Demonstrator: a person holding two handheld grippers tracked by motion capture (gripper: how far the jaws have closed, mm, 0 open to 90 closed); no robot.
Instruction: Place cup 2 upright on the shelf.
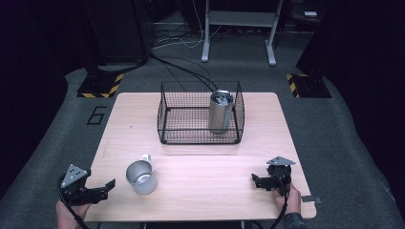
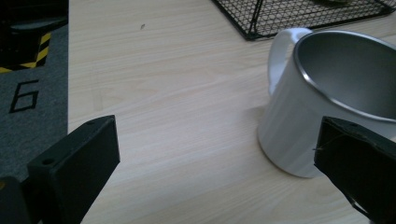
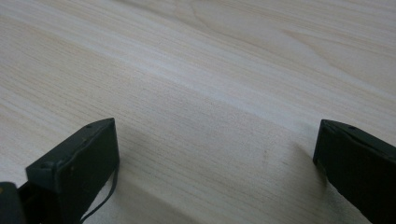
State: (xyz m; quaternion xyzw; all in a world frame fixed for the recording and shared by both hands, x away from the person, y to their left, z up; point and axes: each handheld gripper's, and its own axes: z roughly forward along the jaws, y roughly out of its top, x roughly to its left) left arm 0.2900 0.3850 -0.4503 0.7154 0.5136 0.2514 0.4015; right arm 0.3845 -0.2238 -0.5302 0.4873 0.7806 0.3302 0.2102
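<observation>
Nearest the person, the left hand-held gripper [image 1: 102, 187] sits at the near left corner of the desk [image 1: 205, 176], its jaws spread wide and holding nothing. The right hand-held gripper [image 1: 260, 180] rests near the opposite near corner, jaws likewise spread over bare wood (nothing lies between them).

Just ahead and to the right of the left hand-held gripper stands the mug [image 1: 141, 177], apart from the jaws. It is a pale grey-white cup with a faintly ribbed outer wall, a dull metal lining and a thin bright rim. It stands upright, long axis vertical, mouth facing up; its white loop handle [image 2: 280, 51] points away from the person, toward the far side.

Farther on, well beyond both hand-held grippers, a black wire basket [image 1: 200, 138] holds an upright metal canister [image 1: 220, 112] in its right part.
</observation>
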